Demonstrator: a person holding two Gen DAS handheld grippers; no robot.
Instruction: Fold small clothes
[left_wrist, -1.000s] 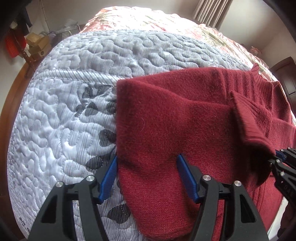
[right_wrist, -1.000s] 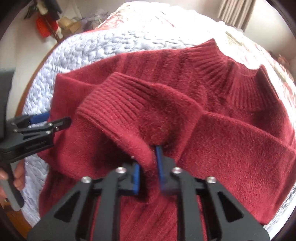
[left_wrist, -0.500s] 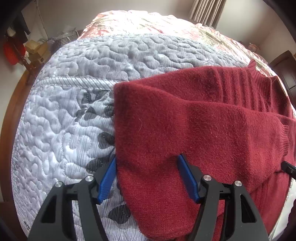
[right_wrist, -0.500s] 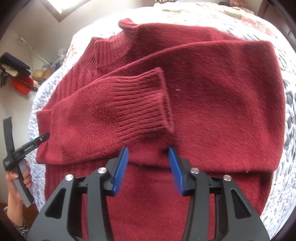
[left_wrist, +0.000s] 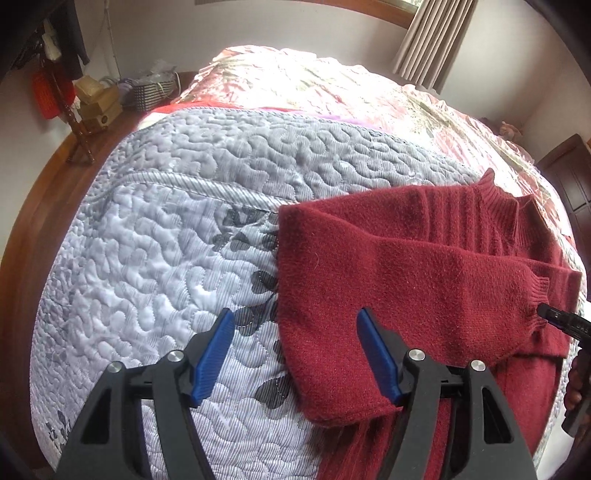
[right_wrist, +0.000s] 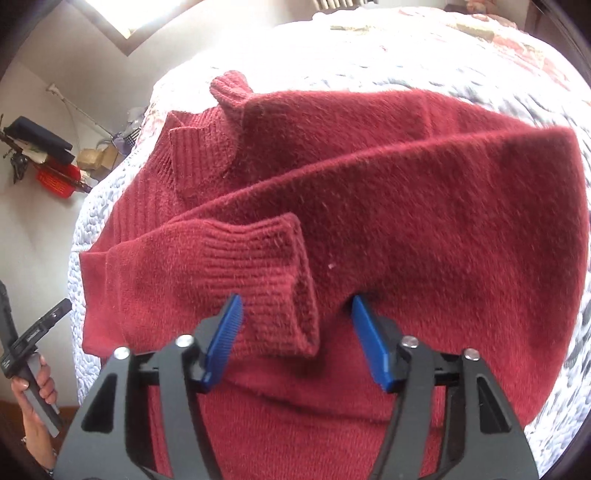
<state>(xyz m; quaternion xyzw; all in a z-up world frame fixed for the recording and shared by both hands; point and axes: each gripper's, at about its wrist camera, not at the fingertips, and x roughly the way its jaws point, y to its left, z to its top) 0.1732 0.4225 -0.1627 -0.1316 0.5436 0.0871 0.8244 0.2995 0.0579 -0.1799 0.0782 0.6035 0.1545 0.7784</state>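
The sweater (right_wrist: 406, 229) is fuzzy dark-red knit with ribbed cuff (right_wrist: 273, 280) and collar, lying on a grey stitched quilt (left_wrist: 177, 229) with slight sheen, while both grippers' fingers (left_wrist: 214, 354) carry ridged blue pads on matt black plastic with shiny metal pins.

Dark red knit sweater (right_wrist: 369, 206) flat on quilt, both sleeves folded across chest.

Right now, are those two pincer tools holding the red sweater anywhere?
No. Both the left gripper and right gripper stand open above the red sweater, gripping nothing; its sleeve cuff lies free.
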